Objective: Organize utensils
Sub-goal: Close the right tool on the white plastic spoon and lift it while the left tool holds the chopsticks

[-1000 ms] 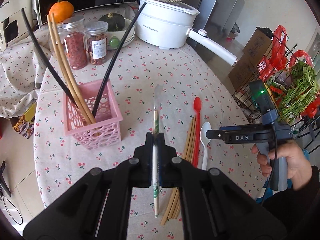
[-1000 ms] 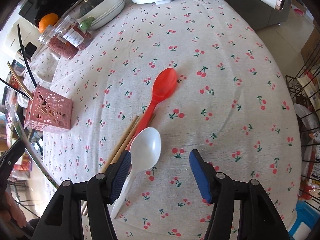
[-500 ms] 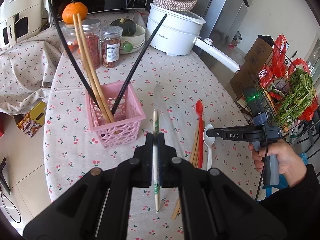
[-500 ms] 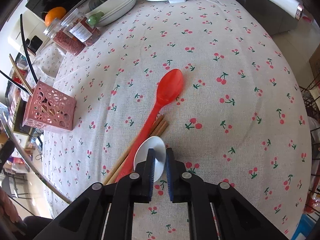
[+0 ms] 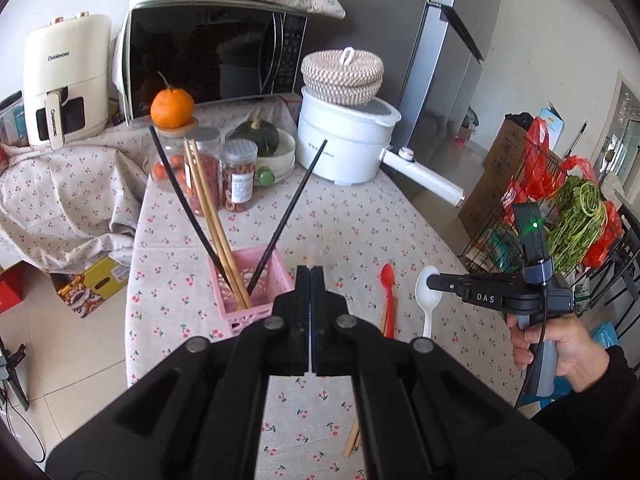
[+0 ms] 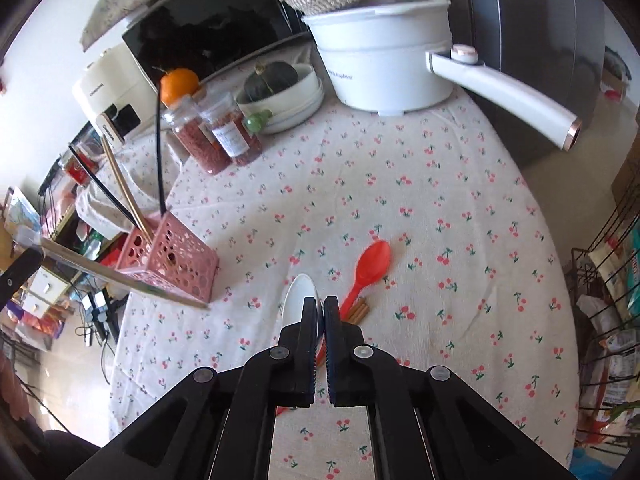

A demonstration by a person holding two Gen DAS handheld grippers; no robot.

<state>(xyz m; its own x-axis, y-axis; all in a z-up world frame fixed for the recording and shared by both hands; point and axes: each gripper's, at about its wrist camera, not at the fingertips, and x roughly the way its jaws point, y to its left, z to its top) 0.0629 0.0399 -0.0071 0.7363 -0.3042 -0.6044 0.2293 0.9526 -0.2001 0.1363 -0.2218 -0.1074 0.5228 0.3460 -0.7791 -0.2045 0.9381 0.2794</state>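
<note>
L gripper [image 5: 310,276] is clamped on a wrapped chopstick pair [image 6: 120,276], w/ the pink basket [image 5: 256,280] just left of its tips. R gripper [image 6: 320,312] has just closed, pinching the white spoon [image 6: 298,300] clear of the tabletop [image 6: 440,208]; red spoon [image 6: 366,270] and wooden chopsticks [image 6: 358,312] lie just right of it.

Two spoons, one red [image 6: 370,265] and one white [image 5: 427,292]; one pink basket [image 6: 176,258] with two black chopsticks [image 5: 286,220] and two wooden chopsticks [image 5: 210,216]; three jars [image 5: 239,176]; one orange [image 5: 172,107]; one white pot [image 5: 346,144]; one microwave [image 5: 208,50]
</note>
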